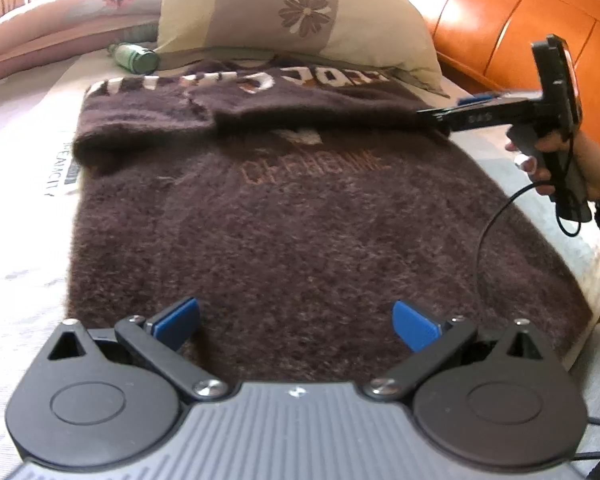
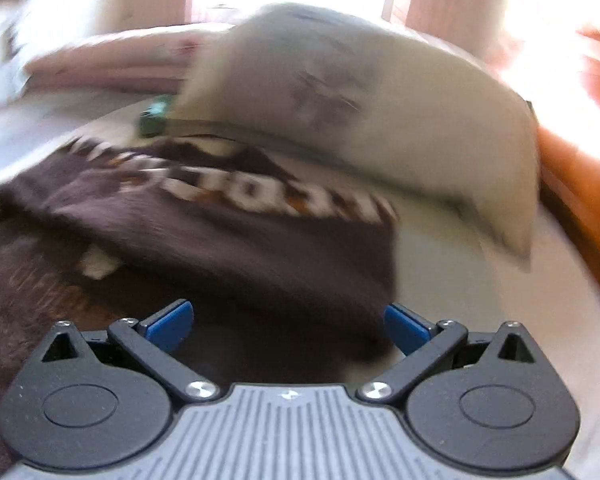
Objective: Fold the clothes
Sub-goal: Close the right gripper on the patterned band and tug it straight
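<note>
**Meanwhile, a brown sweater lies half-folded on the bed**

Pale bedding (image 1: 24, 240) shows bare to the sweater's left, while a floral pillow (image 1: 300, 12) and a green bottle (image 1: 134, 58) crowd its far edge. The fuzzy brown sweater (image 1: 300, 232) lies flat, its lettered top portion turned over. The left gripper (image 1: 296, 324) hovers at the near hem, jaws apart and empty. The right gripper (image 2: 288, 326), jaws also apart, sits at the folded edge's right end, held by a hand (image 1: 572, 160).
</note>
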`<state>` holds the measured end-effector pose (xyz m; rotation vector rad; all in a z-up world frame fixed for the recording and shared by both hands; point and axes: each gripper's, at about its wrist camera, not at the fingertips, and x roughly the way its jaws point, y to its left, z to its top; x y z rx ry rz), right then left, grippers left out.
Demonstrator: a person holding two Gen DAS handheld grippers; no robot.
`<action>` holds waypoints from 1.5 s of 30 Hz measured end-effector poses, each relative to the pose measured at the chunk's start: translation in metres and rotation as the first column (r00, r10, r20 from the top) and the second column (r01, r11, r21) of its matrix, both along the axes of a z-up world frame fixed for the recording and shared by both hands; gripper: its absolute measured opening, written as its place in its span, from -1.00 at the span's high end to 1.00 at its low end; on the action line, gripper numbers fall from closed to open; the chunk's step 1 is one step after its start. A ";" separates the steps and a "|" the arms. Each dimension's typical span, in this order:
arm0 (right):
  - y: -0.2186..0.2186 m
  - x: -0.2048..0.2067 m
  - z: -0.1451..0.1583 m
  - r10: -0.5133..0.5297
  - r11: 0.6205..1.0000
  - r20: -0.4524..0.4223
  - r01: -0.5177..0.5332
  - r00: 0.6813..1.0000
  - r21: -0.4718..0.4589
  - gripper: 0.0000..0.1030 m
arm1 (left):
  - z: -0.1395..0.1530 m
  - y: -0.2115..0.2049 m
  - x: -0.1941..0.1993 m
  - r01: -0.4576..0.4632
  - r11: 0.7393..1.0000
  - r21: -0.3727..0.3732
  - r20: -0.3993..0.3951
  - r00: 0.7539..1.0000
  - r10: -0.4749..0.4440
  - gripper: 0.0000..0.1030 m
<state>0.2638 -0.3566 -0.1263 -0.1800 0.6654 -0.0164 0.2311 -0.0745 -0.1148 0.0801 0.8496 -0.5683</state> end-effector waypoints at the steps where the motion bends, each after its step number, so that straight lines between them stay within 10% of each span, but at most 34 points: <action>1: 0.014 0.007 0.001 0.047 0.998 -0.005 -0.047 0.999 -0.043 -0.92 | 0.000 0.002 0.000 -0.002 1.000 -0.003 0.000 1.000 0.002 -0.99; 11: 0.118 0.065 -0.013 0.374 0.915 -0.061 -0.378 0.926 -0.140 -0.43 | -0.004 0.018 0.003 -0.014 0.999 -0.031 -0.012 1.000 0.013 -0.99; 14: 0.124 0.072 -0.014 0.373 0.917 -0.070 -0.380 0.925 -0.125 0.37 | -0.004 0.022 0.004 -0.021 0.999 -0.040 -0.007 1.000 0.020 -0.99; 18: 0.132 0.082 -0.014 0.373 0.919 -0.082 -0.381 0.924 -0.105 0.69 | -0.007 0.031 0.007 -0.030 0.997 -0.075 -0.017 0.999 0.029 -0.99; 29: 0.136 0.074 0.001 0.387 0.921 -0.047 -0.388 0.921 -0.010 0.20 | -0.008 0.040 0.008 -0.030 0.994 -0.108 -0.018 0.999 0.028 -0.99; 32: 0.112 0.083 0.023 0.291 0.954 0.037 -0.293 0.956 0.061 -0.29 | -0.002 0.041 0.006 -0.041 0.993 -0.112 0.041 0.998 0.046 -0.99; 39: 0.075 0.157 -0.018 0.000 1.000 -0.060 0.002 0.998 0.028 -0.29 | 0.001 0.059 0.010 -0.058 0.980 -0.192 0.046 0.997 0.068 -0.99; 45: 0.062 0.168 -0.020 -0.046 0.990 -0.080 0.056 0.996 0.132 -0.42 | -0.006 0.066 0.011 -0.075 0.982 -0.176 0.022 0.997 0.080 -0.99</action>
